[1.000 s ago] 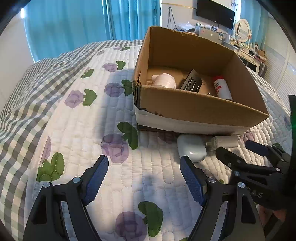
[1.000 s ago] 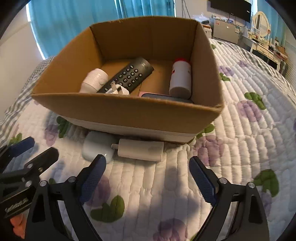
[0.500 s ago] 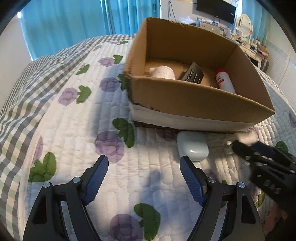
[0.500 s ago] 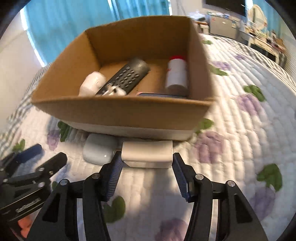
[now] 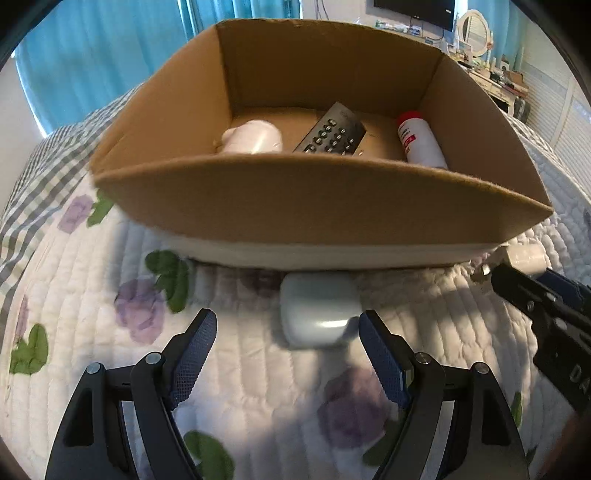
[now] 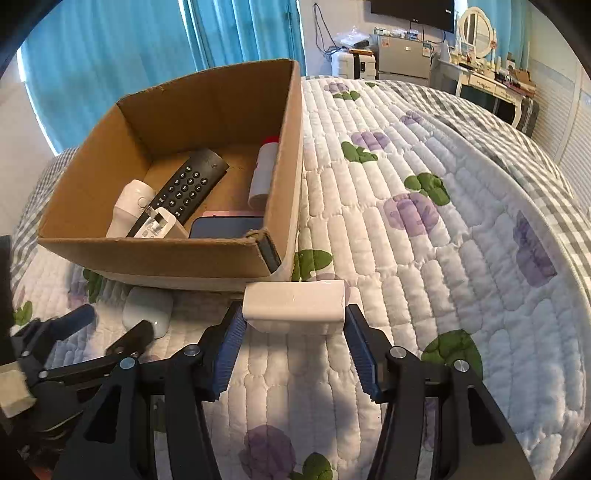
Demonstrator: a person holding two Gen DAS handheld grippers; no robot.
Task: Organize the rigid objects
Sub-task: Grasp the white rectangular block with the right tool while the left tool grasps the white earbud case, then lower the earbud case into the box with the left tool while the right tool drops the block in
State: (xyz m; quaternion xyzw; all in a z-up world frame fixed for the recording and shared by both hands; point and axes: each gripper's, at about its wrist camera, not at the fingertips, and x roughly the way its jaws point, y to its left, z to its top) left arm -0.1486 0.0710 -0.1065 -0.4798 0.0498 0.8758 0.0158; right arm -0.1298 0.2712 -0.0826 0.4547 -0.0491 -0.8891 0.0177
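A cardboard box (image 5: pixel 325 210) (image 6: pixel 159 254) stands on the quilted bed. It holds a black remote (image 6: pixel 184 188), a white round device (image 6: pixel 129 206), a red-capped white bottle (image 6: pixel 264 173), a white plug (image 6: pixel 159 223) and a blue phone (image 6: pixel 225 227). My right gripper (image 6: pixel 293 325) is shut on a white charger block (image 6: pixel 295 304), held just off the quilt beside the box's near right corner. My left gripper (image 5: pixel 286 347) is open, its fingers on either side of a pale earbud case (image 5: pixel 317 314) (image 6: pixel 147 310) that lies against the box's front wall.
The floral quilt (image 6: pixel 424 240) stretches right of the box, with a grey checked border. Blue curtains (image 6: pixel 129 55) hang behind. A dresser with a mirror (image 6: pixel 476 26), a TV and a suitcase stand at the far right of the room.
My right gripper closed on the charger block and lifted it to the right. My left gripper moved forward until its open fingers flank the earbud case.
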